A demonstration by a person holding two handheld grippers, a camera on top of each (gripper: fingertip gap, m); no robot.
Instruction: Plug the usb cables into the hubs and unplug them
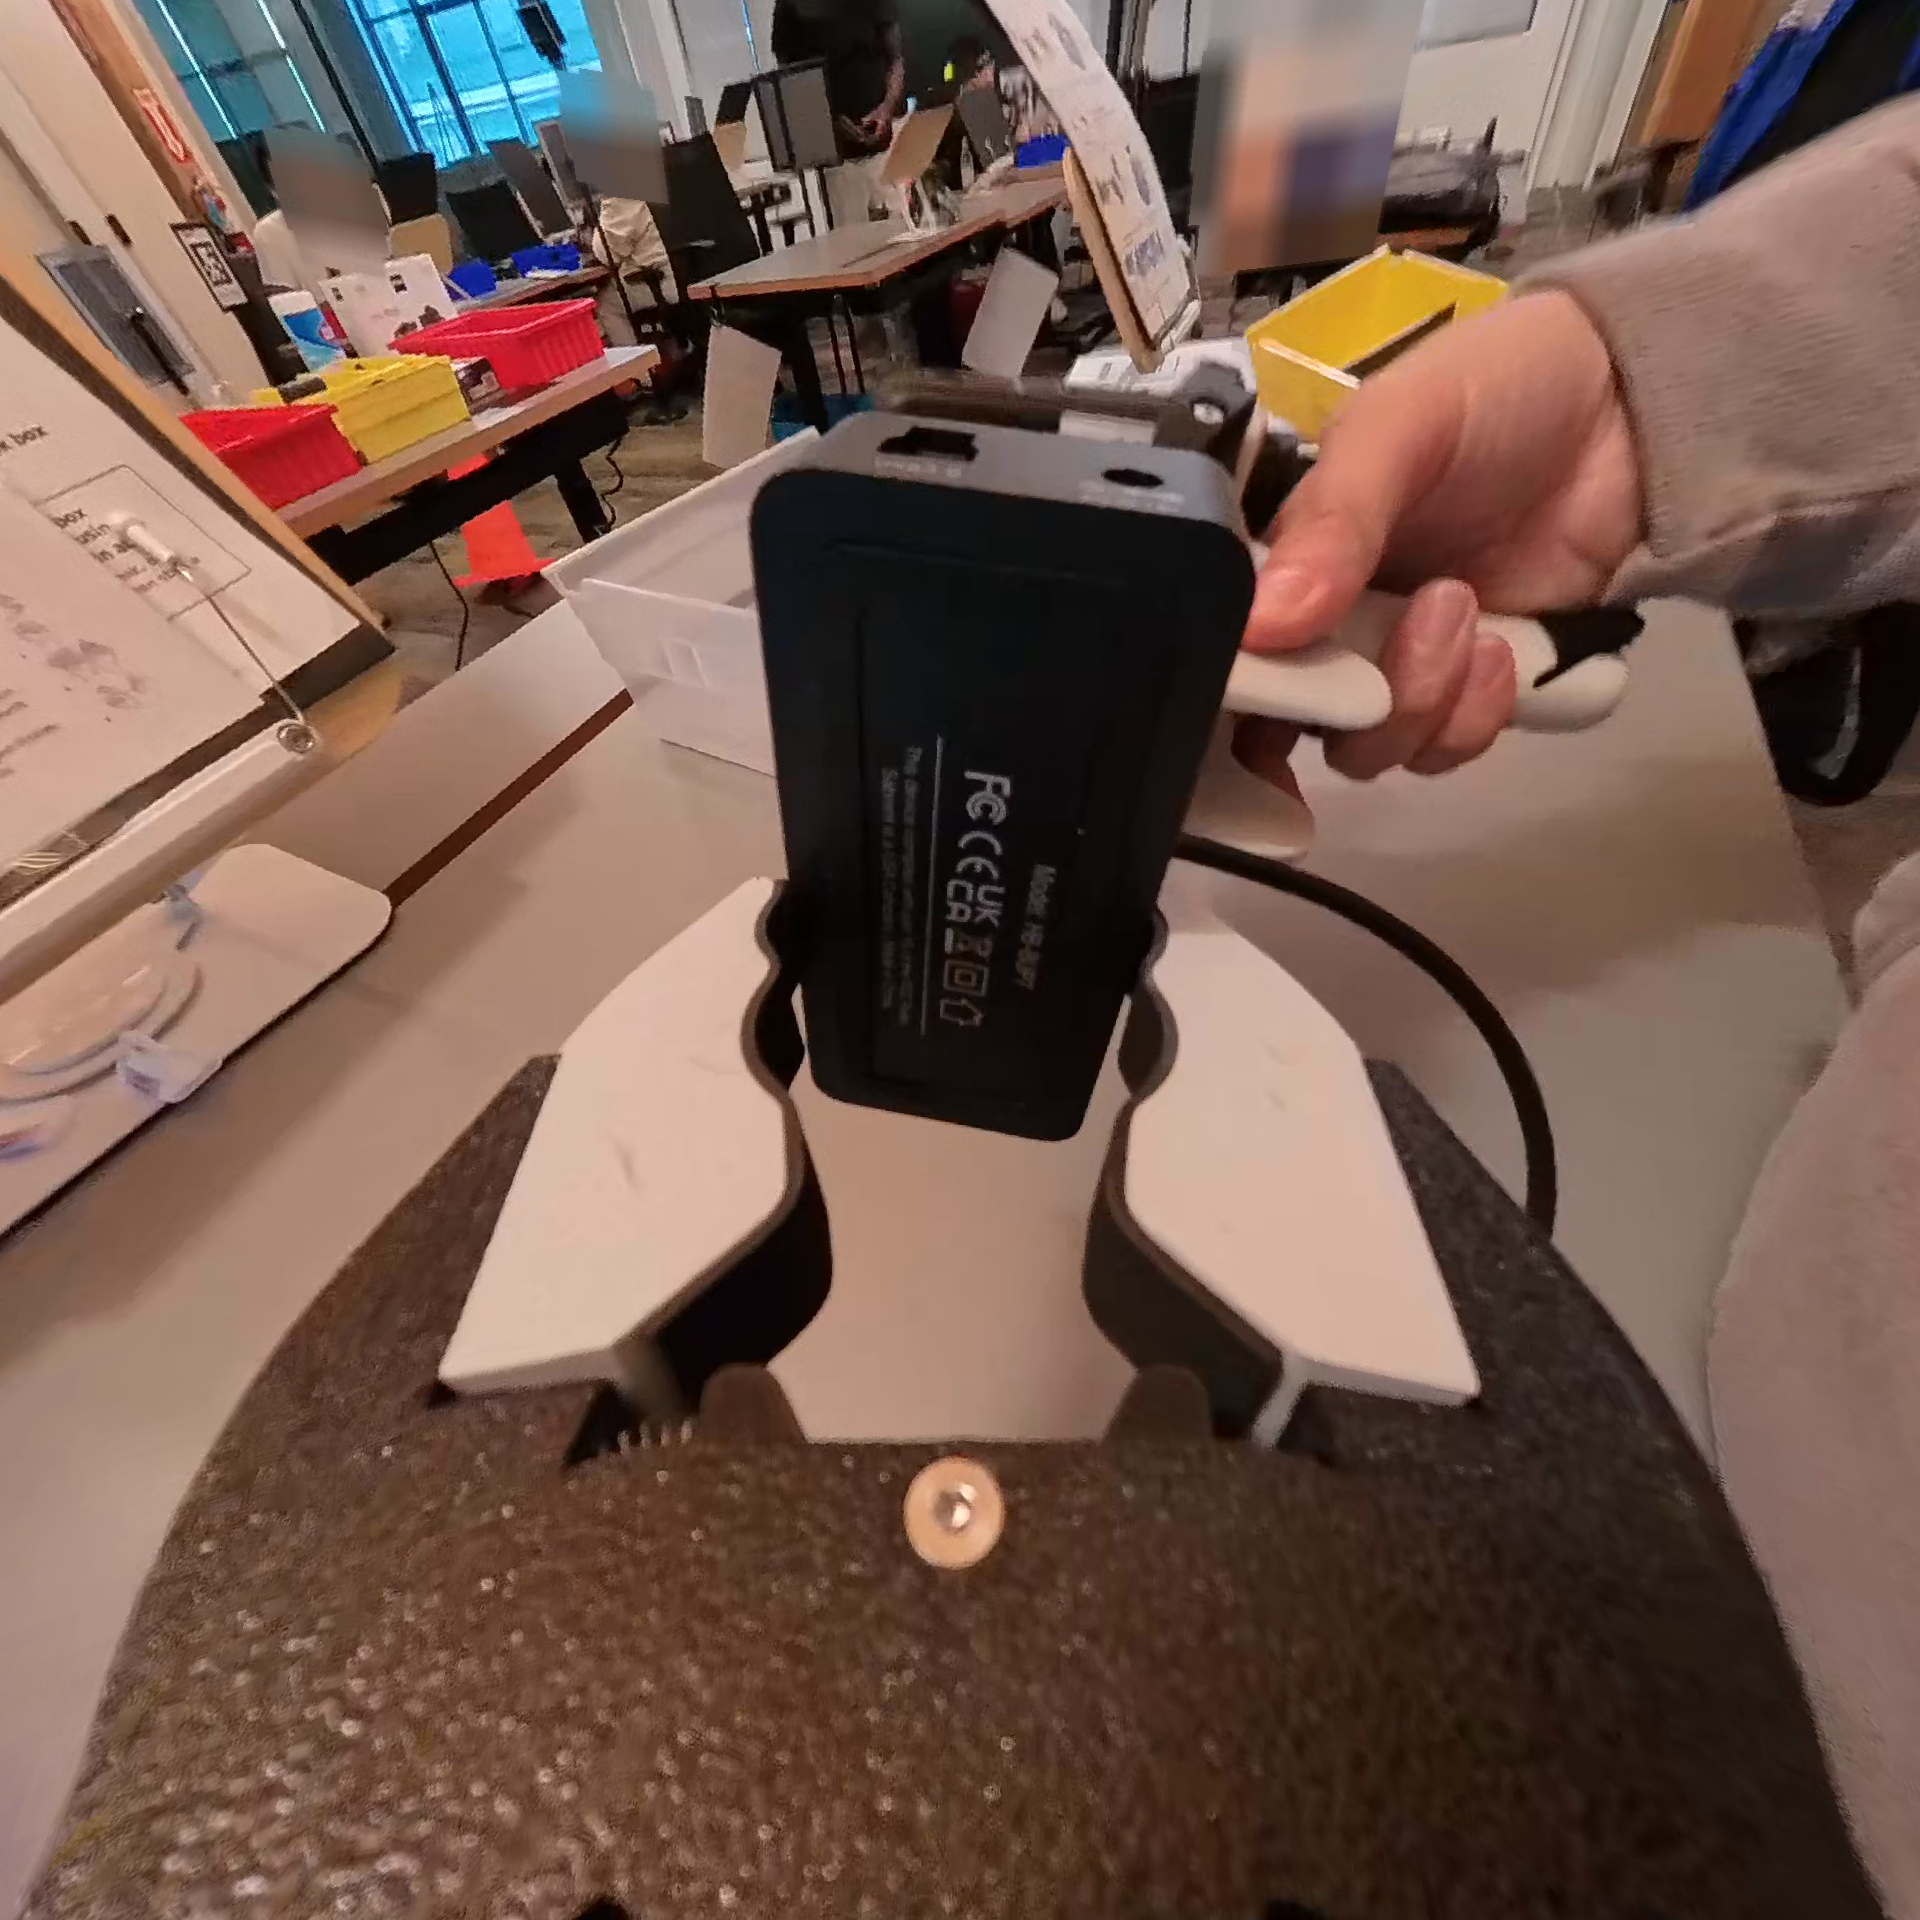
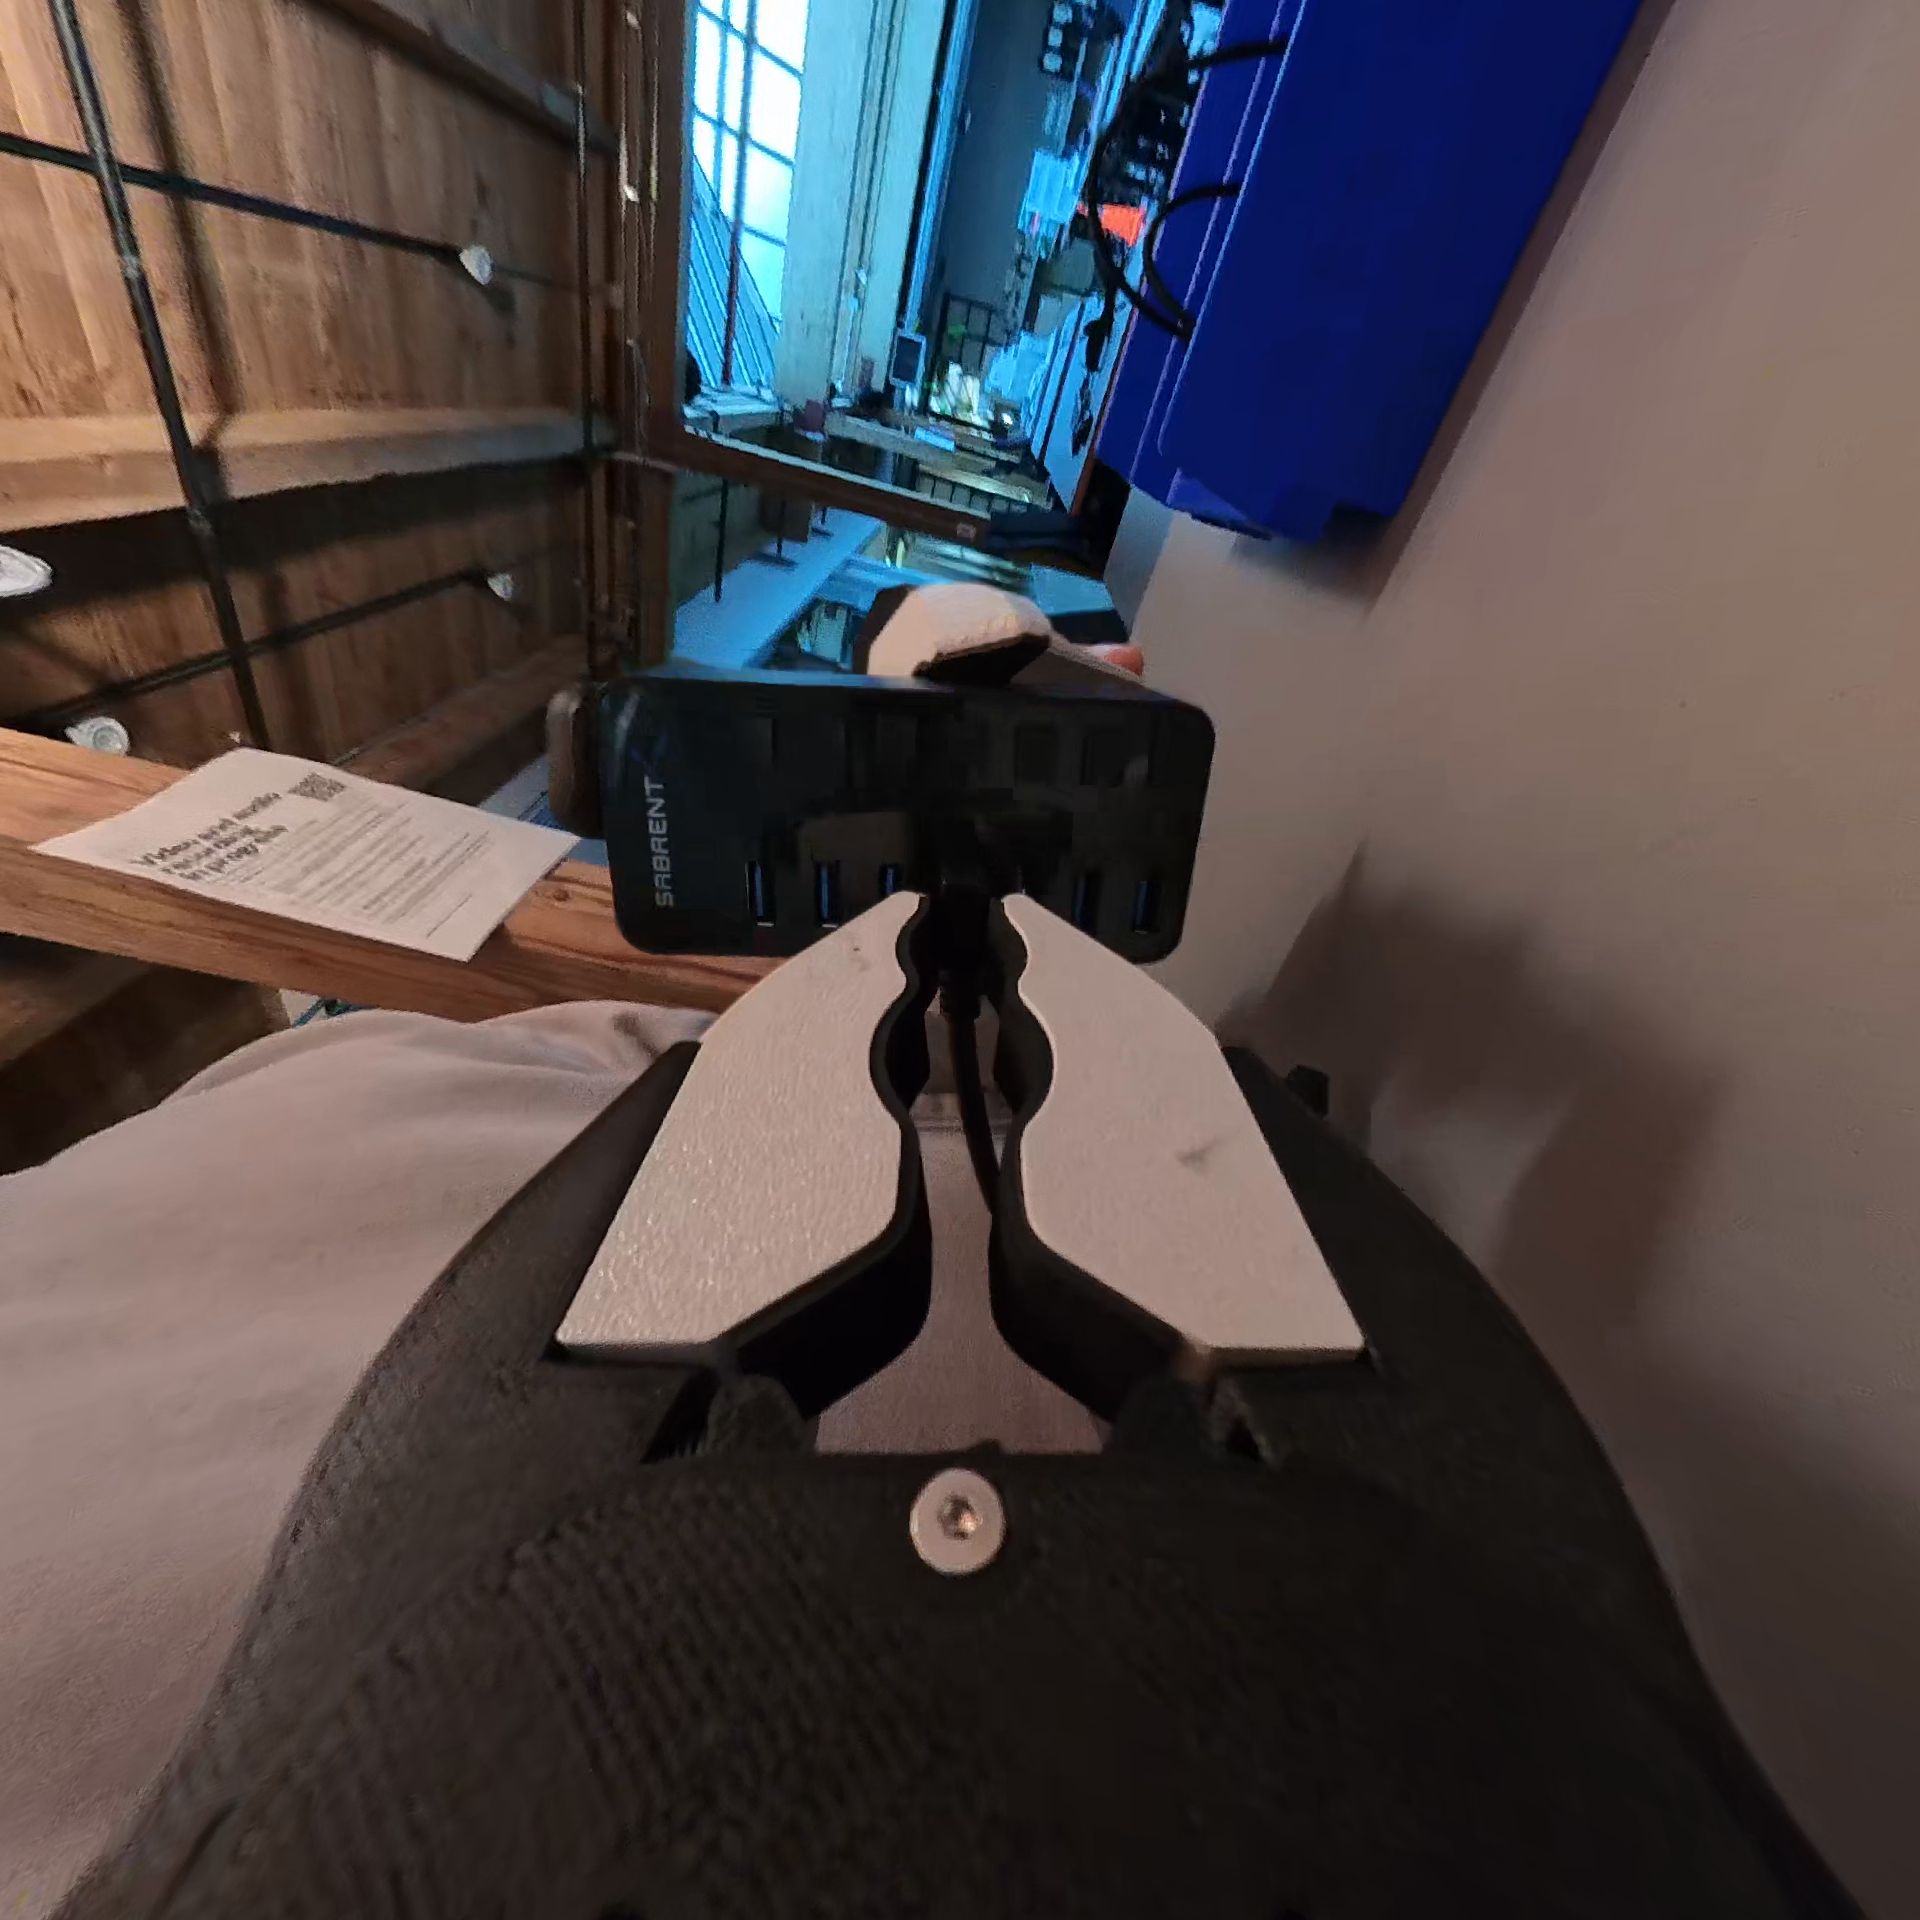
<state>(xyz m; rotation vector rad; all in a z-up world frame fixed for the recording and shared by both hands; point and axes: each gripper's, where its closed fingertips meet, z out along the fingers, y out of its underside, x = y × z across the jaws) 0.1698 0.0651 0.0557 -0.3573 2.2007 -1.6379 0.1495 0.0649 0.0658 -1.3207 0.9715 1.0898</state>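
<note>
Pale grey counter [image 1: 343, 1039] under both tools, busy workshop behind. Nearest in the left wrist view, we see the left gripper [image 1: 961, 940] with jaws clamped on the lower end of the black USB hub [image 1: 997, 769], held upright off the counter, label side toward the camera. Right wrist view: we see the right gripper [image 2: 961, 909] with jaws narrowed on the black USB cable [image 2: 977, 1101] plug, seated in the hub's port row. Farther off, a hand [image 1: 1455, 540], then a white bin [image 1: 665, 634], then yellow and red bins [image 1: 395, 400].
</note>
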